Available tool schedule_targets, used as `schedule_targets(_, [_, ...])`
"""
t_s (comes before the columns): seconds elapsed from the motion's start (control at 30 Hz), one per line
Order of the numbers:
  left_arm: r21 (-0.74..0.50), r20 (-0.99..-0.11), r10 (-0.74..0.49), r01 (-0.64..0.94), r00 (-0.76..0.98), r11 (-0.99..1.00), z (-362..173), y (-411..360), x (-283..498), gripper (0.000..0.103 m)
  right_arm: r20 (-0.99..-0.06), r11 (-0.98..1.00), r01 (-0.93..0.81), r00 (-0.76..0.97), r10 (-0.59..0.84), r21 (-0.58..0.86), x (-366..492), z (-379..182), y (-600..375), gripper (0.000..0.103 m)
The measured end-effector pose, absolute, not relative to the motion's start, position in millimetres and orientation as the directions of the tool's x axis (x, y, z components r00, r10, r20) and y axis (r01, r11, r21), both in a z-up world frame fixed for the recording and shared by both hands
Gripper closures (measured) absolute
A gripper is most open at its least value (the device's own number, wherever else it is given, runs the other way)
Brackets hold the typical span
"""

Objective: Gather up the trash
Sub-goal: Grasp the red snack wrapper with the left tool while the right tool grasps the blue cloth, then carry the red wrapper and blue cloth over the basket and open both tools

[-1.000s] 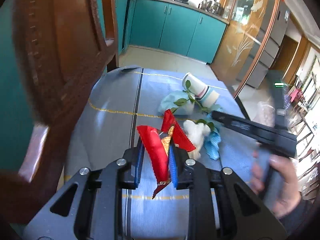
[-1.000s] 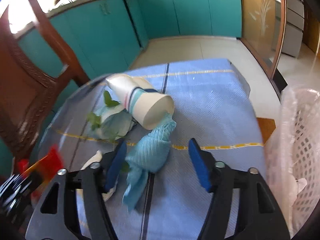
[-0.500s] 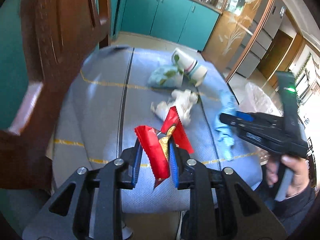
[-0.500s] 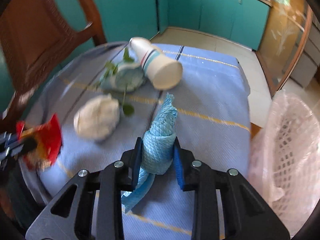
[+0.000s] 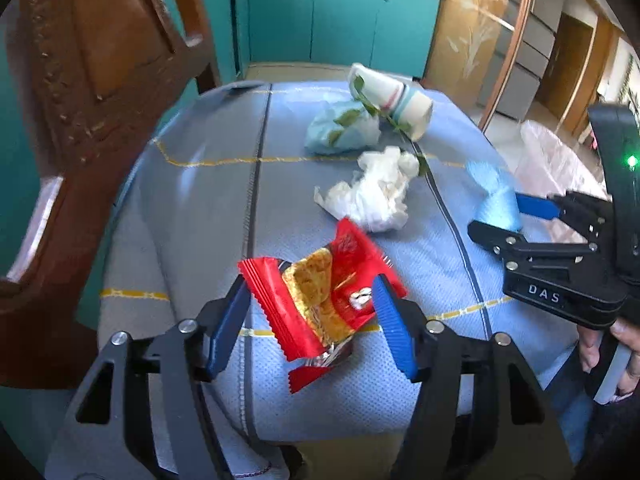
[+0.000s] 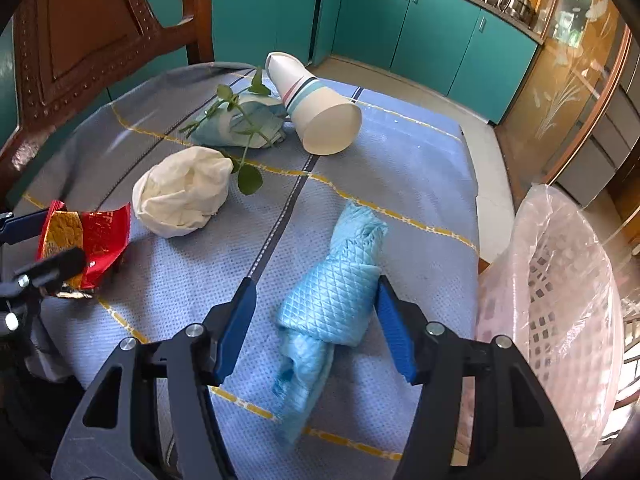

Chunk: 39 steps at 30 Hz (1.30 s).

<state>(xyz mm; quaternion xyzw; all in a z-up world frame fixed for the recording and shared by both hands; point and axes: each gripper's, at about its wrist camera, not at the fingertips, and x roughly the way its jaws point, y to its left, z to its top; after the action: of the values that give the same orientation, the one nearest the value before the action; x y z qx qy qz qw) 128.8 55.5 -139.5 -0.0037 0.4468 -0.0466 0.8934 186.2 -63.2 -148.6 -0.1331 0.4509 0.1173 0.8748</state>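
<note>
Left wrist view: left tool (image 5: 312, 312), jaws just been opening, red snack wrapper (image 5: 320, 304) between the blue pads but loose, pads apart from it on the left, touch on the right unclear, so released. Wrapper sits at 6 o'clock of the tabletop (image 5: 192, 200), near edge. Same view shows the right tool (image 5: 516, 220) side-on at 3 o'clock with a hand (image 5: 608, 344) on its grip, green light on the body; the hand is only seen here. Right wrist view: right tool (image 6: 316, 320), jaws just been opening, blue cloth (image 6: 332, 300) knotted between the pads, right pad touching or just beside it, left pad clear, released. Cloth lies at 5 o'clock of the tabletop. Only this view shows the lined white basket (image 6: 560, 300) well, at 3 o'clock off the tabletop edge; in the left view it is a pale plastic patch. Left tool is a sliver at 9 o'clock here. Count: one red wrapper, one blue cloth, one white crumpled paper (image 6: 180, 192) at centre, one paper cup (image 6: 316, 108) on its side at 12 o'clock, one pale blue wad (image 6: 236, 124) beside the cup with one leafy sprig (image 6: 240, 136) across it, one basket, one wooden chair (image 6: 80, 40) at 10 o'clock, two tools.
</note>
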Motion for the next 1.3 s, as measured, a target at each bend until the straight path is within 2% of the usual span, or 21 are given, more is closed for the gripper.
schedule_targets(0.03, [-0.056,-0.801,-0.095,0.085,0.591,0.995,-141,55,129,0.041,-0.819,0.936,-0.325,0.568,0.078,-0.136,186,-149,-62,0.043])
schedule_targets(0.1, [-0.065,-0.807,-0.104,0.088,0.581,0.994,-144,55,130,0.064,-0.816,0.929,-0.331,0.575,0.061,-0.164,184,-151,-58,0.059])
schedule_targets(0.2, [-0.060,-0.802,-0.101,0.088,0.589,0.994,-143,55,129,0.074,-0.810,0.926,-0.338,0.583,0.067,-0.167,179,-150,-58,0.065])
schedule_targets(0.4, [-0.035,-0.760,-0.083,0.087,0.645,0.996,-124,55,118,0.086,-0.786,0.931,-0.330,0.612,0.087,-0.154,166,-133,-63,0.066])
schedule_targets(0.7, [0.000,-0.690,-0.064,0.089,0.721,0.996,-88,52,99,0.086,-0.734,0.940,-0.310,0.670,0.113,-0.139,143,-97,-77,0.066])
schedule_targets(1.3, [0.087,-0.561,-0.011,0.072,0.828,0.994,-36,37,67,0.086,-0.675,0.958,-0.256,0.730,0.106,-0.126,116,-67,-100,0.066])
